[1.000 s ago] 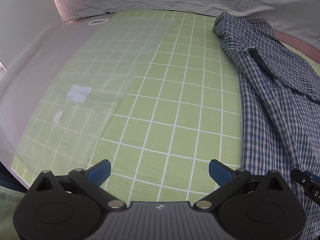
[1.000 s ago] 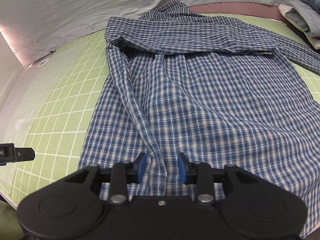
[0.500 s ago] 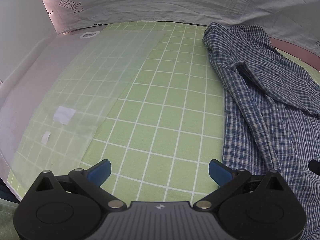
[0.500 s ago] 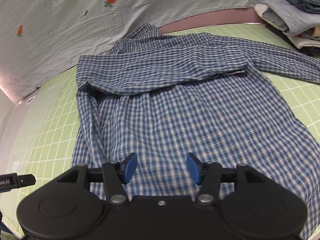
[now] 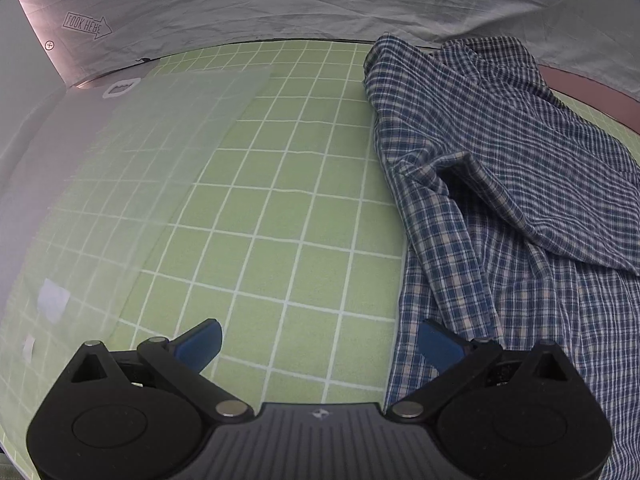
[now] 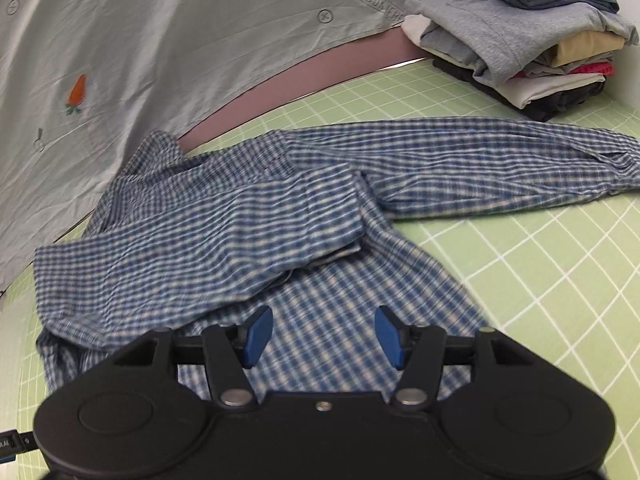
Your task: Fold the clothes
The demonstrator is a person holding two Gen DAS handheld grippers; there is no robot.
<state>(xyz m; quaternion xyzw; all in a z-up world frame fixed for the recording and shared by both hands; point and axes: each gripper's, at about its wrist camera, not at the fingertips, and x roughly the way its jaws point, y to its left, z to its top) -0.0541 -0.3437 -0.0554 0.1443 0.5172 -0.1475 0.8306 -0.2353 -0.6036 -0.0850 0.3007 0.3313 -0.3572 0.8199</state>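
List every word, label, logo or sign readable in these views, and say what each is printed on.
"LOOK HERE" inside an arrow outline, on the grey sheet, left wrist view.
Boxed print on the same grey sheet in the right wrist view: partly cut off by the stack of folded clothes, not fully readable.
Letters on the black tab at the lower left edge, right wrist view: too small to read.
Small emblem on the left gripper body: a logo, no text.

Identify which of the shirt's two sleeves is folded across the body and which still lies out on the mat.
The sleeve nearer the right gripper is folded across the plaid shirt. The far sleeve stretches out over the green grid mat towards the stack of folded clothes.
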